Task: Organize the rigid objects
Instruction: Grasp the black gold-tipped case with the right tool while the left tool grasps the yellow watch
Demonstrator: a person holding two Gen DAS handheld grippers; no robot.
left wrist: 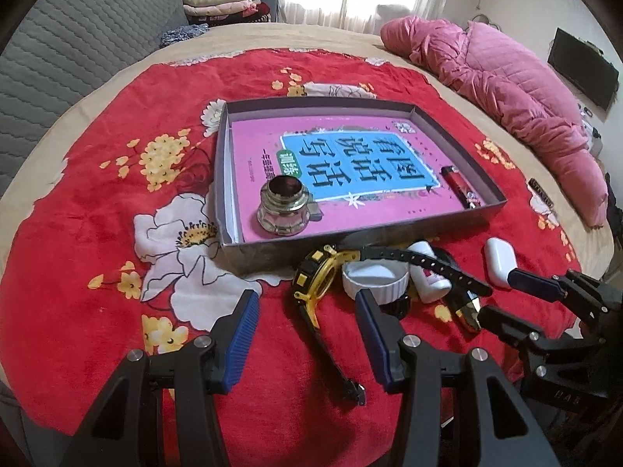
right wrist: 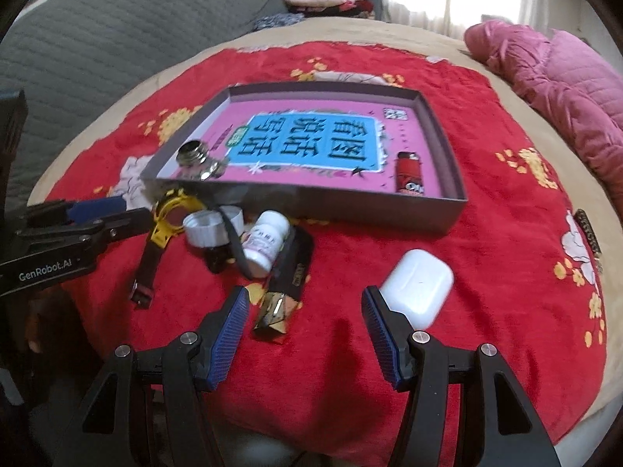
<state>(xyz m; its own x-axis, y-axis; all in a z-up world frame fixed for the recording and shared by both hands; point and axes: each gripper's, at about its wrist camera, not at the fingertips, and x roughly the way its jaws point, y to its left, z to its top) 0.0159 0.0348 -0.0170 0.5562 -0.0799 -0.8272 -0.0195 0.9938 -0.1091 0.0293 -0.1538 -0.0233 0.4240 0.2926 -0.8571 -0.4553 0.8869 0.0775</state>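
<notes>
A grey shallow box [left wrist: 389, 229] [right wrist: 350, 206] lies on the red flowered blanket. It holds a pink book [left wrist: 350, 163], a glass ink bottle [left wrist: 282, 210] [right wrist: 194, 155] and a red lighter [left wrist: 459, 186] [right wrist: 409, 173]. In front of the box lie a yellow-black watch [left wrist: 315, 272] [right wrist: 171, 214], a white round dish [left wrist: 375, 278] [right wrist: 206, 227], a white pill bottle [left wrist: 428, 276] [right wrist: 266, 243], a black-gold packet [right wrist: 286, 288] and a white earbud case [left wrist: 500, 260] [right wrist: 418, 286]. My left gripper [left wrist: 307, 334] [right wrist: 113, 214] is open, with the watch strap lying on the blanket between its fingers. My right gripper [right wrist: 305, 334] [left wrist: 506, 299] is open between the packet and the earbud case.
A pink quilted jacket [left wrist: 506, 89] lies along the bed's right side. A grey quilted headboard [left wrist: 78, 46] rises at the left, with folded clothes [left wrist: 226, 4] behind. A small dark tag [right wrist: 588, 233] rests on the blanket at the right. The blanket's edge is close below the grippers.
</notes>
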